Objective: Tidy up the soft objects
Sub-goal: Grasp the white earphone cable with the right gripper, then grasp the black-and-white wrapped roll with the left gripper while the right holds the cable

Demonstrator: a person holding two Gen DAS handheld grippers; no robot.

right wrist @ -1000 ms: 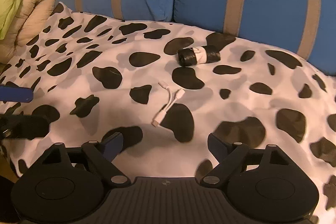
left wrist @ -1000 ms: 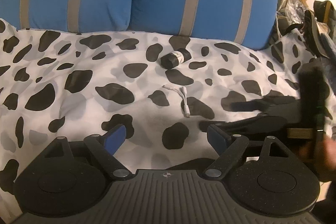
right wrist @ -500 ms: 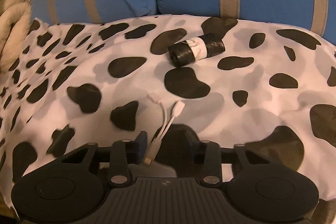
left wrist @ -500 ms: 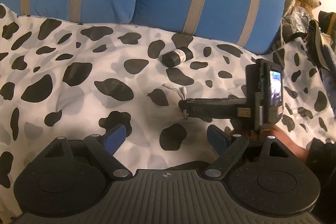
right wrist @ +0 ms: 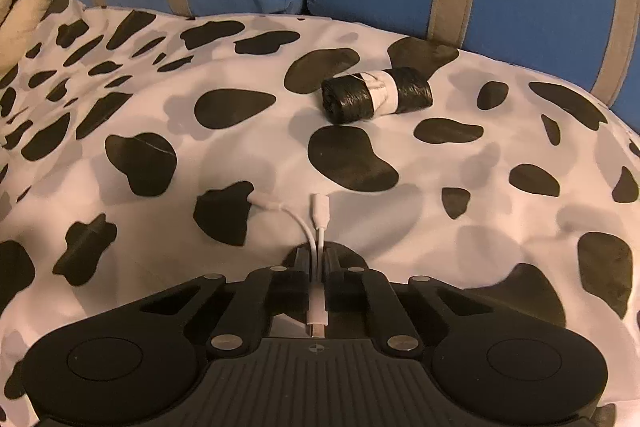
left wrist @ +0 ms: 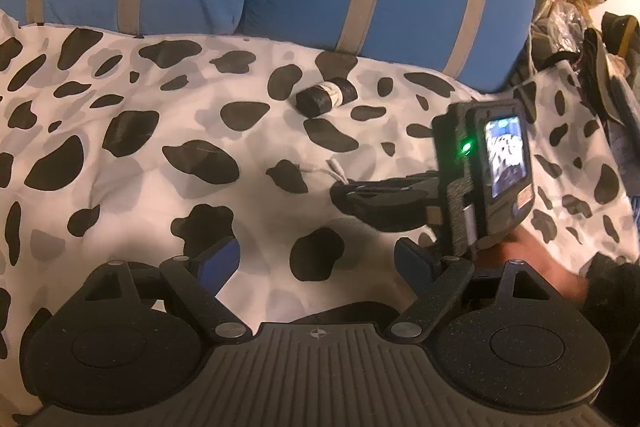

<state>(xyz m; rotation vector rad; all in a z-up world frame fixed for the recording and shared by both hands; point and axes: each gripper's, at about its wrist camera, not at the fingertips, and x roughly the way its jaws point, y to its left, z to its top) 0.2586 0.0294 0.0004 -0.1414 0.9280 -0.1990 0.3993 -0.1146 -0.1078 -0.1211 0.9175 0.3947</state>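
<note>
Right gripper [right wrist: 318,267] has just closed on the white cable [right wrist: 316,223] — pickup step; left gripper [left wrist: 316,259] hangs open, empty — next, lift it gently off the blanket [right wrist: 440,211].

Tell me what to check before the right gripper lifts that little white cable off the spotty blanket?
1. Right gripper shut on the white cable: ok, the jaws have just closed on it.
2. Both plug ends free to lift: cannot tell; they lie on the spotted blanket.
3. Black roll apart from the cable: ok.
4. Left gripper open, holding nothing: ok.
5. Left gripper apart from the right: ok.
</note>
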